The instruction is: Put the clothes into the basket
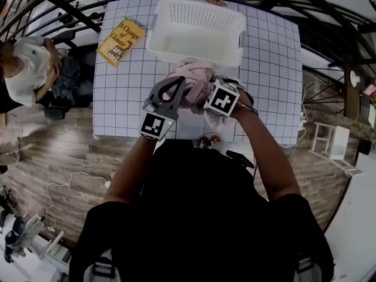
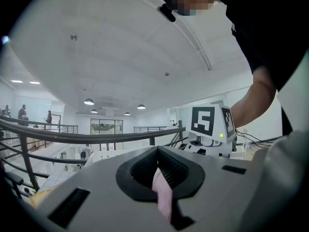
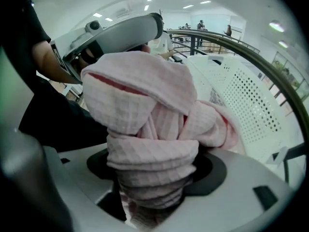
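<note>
Head view looks steeply down on one table (image 1: 117, 98) under a white gridded cover, with one white perforated basket (image 1: 197, 22) standing at its far edge and nothing showing inside it from this angle. Just in front of the basket's near wall is the one pink garment (image 1: 194, 81), bunched into a wad between the two grippers and lifted off the cover. The right gripper (image 3: 149, 197) carries the bulk: its jaws stand wide and are clamped on a thick roll of folded cloth that fills the whole gap between them. The left gripper (image 1: 174, 87) has far less, its jaws almost together with only a narrow strip of pink pinched between them. The step in hand looks like the carry over the rim. To do it well, the wad should go high enough for its lowest fold to clear the near wall, and both grippers should travel together so the thin left pinch is not tugged free. The jaws should open only once the bulk sits over the middle of the basket, since a loose end could otherwise drape over the edge. One yellow book (image 1: 120, 42) lies flat near the cover's far left corner, well apart from the work, and one bystander (image 1: 26, 69) sits beyond the table's left side.
</note>
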### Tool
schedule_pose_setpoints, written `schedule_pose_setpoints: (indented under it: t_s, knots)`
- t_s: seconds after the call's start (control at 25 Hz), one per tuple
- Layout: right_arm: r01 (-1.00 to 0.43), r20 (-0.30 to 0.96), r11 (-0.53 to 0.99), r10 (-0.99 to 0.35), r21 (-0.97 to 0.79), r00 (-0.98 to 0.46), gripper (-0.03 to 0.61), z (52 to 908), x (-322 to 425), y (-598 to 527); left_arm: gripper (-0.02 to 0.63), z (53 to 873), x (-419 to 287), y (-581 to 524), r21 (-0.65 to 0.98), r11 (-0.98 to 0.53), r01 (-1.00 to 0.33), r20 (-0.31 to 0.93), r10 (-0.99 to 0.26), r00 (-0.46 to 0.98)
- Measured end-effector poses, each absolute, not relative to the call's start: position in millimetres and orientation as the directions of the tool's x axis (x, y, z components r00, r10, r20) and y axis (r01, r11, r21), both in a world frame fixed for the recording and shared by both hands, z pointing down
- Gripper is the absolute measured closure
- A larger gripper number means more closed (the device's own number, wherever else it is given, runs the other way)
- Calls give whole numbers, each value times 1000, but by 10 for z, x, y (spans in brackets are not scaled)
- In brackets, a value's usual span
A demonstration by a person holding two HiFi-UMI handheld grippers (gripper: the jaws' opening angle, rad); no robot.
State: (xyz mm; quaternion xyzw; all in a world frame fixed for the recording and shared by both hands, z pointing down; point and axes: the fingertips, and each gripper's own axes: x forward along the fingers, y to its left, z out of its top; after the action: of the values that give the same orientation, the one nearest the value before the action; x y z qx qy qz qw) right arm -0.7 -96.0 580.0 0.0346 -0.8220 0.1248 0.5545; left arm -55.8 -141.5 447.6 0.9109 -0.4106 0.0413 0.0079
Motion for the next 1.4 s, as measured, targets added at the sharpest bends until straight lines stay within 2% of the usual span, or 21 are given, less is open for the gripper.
schedule_pose_setpoints:
  t_s: [0.36,1.4]
  knots:
    - [-154,924,977,82,-149,-373,207,5363,-42,-1035,614,4215,-698,-1486,-30,-642,-766,56,-766,640]
    - [-72,931,996,-74,52,-358,206,4425,-159,-1700,614,3588,-905,-1970,-87,-598,-797,-41,-797,602]
